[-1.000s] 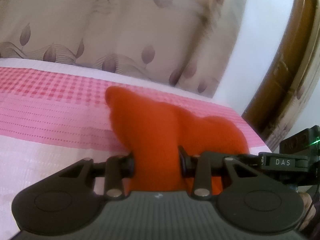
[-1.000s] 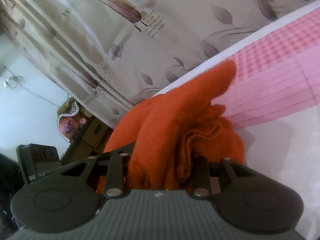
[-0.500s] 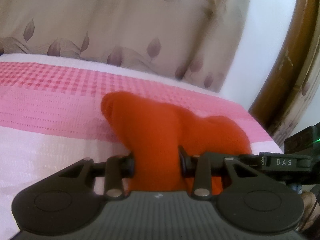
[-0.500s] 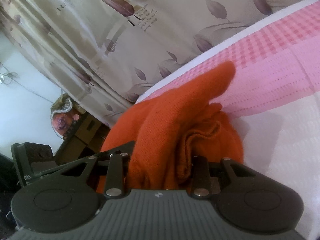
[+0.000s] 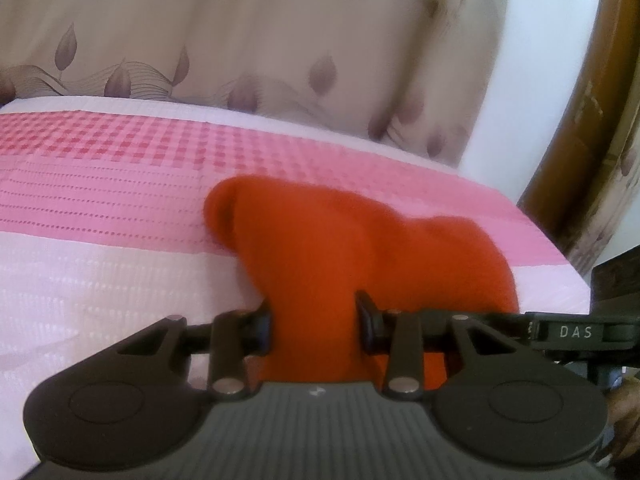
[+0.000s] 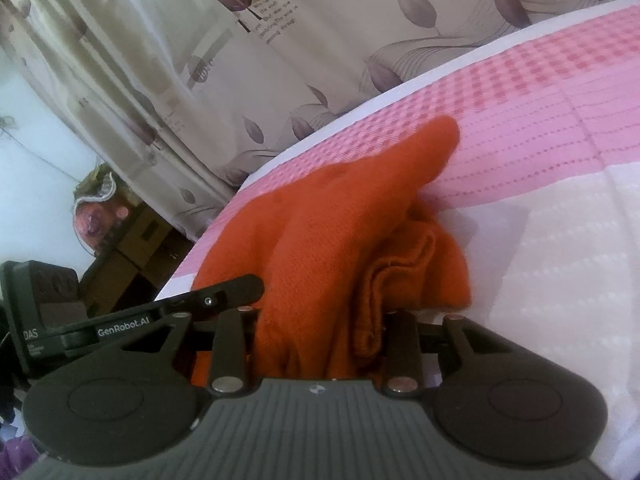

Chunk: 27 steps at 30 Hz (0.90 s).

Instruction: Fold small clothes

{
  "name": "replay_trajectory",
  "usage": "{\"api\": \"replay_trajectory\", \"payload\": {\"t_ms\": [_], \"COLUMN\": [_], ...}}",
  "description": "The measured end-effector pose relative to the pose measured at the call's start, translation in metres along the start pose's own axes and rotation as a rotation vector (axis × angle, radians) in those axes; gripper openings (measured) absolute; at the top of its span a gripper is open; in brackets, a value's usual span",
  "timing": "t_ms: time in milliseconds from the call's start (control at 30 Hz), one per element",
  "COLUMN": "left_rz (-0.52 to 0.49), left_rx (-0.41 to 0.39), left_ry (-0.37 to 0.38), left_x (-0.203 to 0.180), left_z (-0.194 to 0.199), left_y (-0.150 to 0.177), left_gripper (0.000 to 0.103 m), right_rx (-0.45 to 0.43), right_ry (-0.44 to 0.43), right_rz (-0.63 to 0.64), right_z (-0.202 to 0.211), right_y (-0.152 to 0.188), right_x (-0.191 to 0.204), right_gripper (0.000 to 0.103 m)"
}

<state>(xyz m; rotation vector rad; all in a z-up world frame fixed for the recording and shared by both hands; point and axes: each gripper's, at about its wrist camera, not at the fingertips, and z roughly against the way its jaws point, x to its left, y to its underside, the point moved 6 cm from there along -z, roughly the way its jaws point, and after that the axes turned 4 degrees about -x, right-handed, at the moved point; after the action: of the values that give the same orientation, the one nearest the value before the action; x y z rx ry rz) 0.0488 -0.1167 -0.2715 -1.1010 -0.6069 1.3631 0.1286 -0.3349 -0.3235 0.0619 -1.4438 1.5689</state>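
Orange garment lower onto bedspread

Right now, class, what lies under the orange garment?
Under the orange garment lies the pink bedspread, seen all around it. The part beneath the cloth is covered, so anything there stays hidden.

Left black two-finger gripper: tilted slightly downward, jaws clamped on bunched orange knit garment. Right black two-finger gripper: rolled sideways, close beside left, jaws easing open, pads still pressing folded edge of same garment between them.
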Motion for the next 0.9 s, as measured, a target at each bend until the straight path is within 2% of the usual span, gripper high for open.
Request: {"api": "replay_trajectory", "payload": {"t_ms": [133,267,367,467,567,633,700,800,900], "left_rz": [-0.003,-0.014,-0.016,0.001,-0.021,-0.06,-0.102,-0.151,-0.172], "left_rx": [-0.004,-0.017,-0.028,-0.038,-0.058,-0.09,-0.129,-0.162,-0.214], "left_ry": [-0.021,-0.069,-0.096,-0.114,-0.159,-0.187,-0.228,-0.311,-0.354], "left_x": [0.001,0.003,0.006,0.011,0.012,0.01,0.006,0.0,-0.009], "left_z": [-0.003,-0.004,-0.004,-0.004,-0.002,0.004,0.012,0.027,0.05], "left_y": [0.003,0.006,0.008,0.011,0.011,0.011,0.009,0.004,-0.003], "left_gripper": [0.047,0.067,0.078,0.088,0.099,0.099,0.099,0.099,0.099], "right_rx": [0.006,0.001,0.0,-0.012,-0.023,-0.039,-0.077,-0.199,-0.286], "right_ry": [0.044,0.083,0.121,0.156,0.196,0.232,0.263,0.278,0.3], "right_rz": [0.047,0.083,0.117,0.161,0.201,0.223,0.237,0.258,0.291], "right_z": [-0.002,-0.002,-0.002,-0.001,-0.002,0.0,0.008,0.035,0.062], "right_y": [0.003,0.006,0.008,0.01,0.01,0.01,0.01,0.012,0.018], "right_x": [0.002,0.003,0.004,0.008,0.011,0.013,0.015,0.026,0.038], "right_gripper": [0.042,0.046,0.052,0.061,0.076,0.095,0.096,0.102,0.103]}}
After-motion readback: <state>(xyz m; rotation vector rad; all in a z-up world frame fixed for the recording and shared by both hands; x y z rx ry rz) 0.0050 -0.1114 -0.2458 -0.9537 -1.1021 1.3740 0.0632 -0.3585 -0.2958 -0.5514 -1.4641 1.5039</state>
